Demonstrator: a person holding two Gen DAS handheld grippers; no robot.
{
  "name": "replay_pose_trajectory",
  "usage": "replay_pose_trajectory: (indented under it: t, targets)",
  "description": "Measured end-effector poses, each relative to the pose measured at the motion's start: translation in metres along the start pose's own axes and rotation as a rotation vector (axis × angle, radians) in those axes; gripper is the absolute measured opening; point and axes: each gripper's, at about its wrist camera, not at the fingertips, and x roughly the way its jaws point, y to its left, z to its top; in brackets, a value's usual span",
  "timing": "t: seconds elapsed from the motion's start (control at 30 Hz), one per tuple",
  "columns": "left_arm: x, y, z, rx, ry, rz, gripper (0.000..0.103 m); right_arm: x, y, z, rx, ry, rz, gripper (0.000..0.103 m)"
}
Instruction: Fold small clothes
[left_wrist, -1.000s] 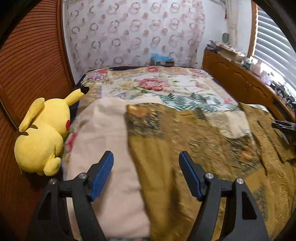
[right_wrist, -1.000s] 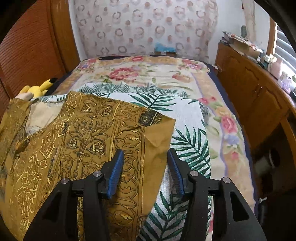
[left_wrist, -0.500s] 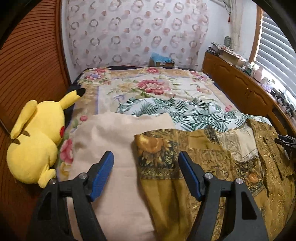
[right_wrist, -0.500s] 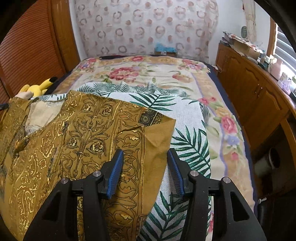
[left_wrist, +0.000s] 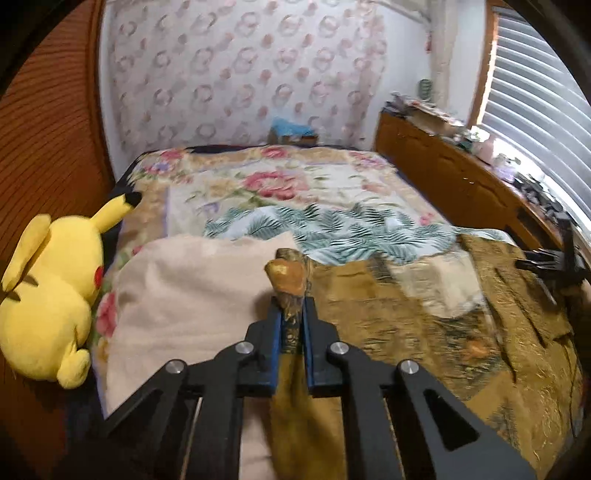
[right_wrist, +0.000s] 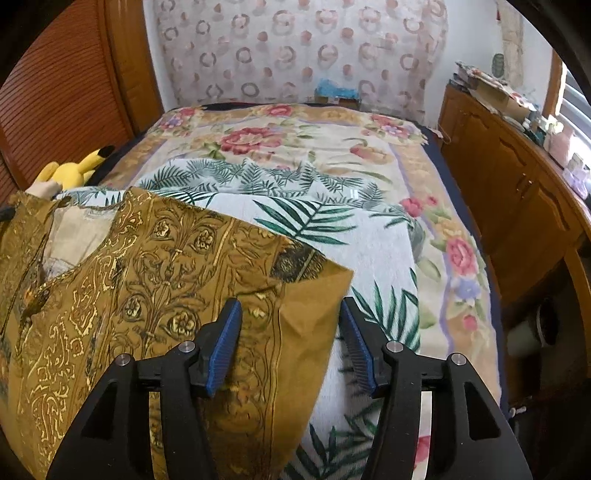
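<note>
A gold-and-brown patterned garment (left_wrist: 388, 325) lies spread over the bed. My left gripper (left_wrist: 291, 310) has its jaws closing on the garment's left corner; the blue pads press a bunched fold that sticks up past the tips. In the right wrist view the same garment (right_wrist: 166, 266) fills the lower left. My right gripper (right_wrist: 290, 308) hovers over its right corner with its jaws opening; the cloth's edge lies between and below the pads (right_wrist: 225, 332), which do not press it. The right gripper (left_wrist: 546, 258) also shows at the far right of the left wrist view.
A beige cloth (left_wrist: 184, 295) lies under the garment's left side, and a palm-leaf sheet (right_wrist: 332, 229) lies over the floral blanket (left_wrist: 258, 184). A yellow plush toy (left_wrist: 48, 295) sits at the bed's left edge. A wooden cabinet (right_wrist: 517, 184) runs along the right.
The left jaws have gone from wide apart to pinching the garment's left corner, which now bunches up between them. The right jaws have spread a little wider over the right corner.
</note>
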Motion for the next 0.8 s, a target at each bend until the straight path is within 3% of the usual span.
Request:
replay_pose_trajectory:
  t: [0.13,0.2,0.27,0.4,0.7,0.8]
  targets:
    - [-0.006,-0.018,0.001,0.039,-0.005,-0.006,0.004,0.002,0.004,0.002,-0.016,0.001,0.005,0.058]
    - [-0.010,-0.024,0.001,0.047,-0.011,-0.011,0.003,0.002,0.007,0.002,-0.027,-0.003,0.008,0.053]
    - [-0.014,-0.030,0.000,0.050,-0.019,-0.016,0.002,0.000,0.010,0.001,-0.032,-0.005,0.029,0.044]
    - [-0.028,-0.040,-0.004,0.062,-0.043,-0.018,0.002,-0.006,0.020,-0.001,-0.067,-0.010,0.036,0.007]
    - [-0.079,-0.047,-0.007,0.072,-0.126,0.014,0.001,-0.080,0.039,0.001,-0.065,-0.239,-0.003,0.003]
    - [-0.097,-0.049,-0.010,0.076,-0.153,0.021,0.001,-0.099,0.046,0.001,-0.080,-0.264,0.011,0.003]
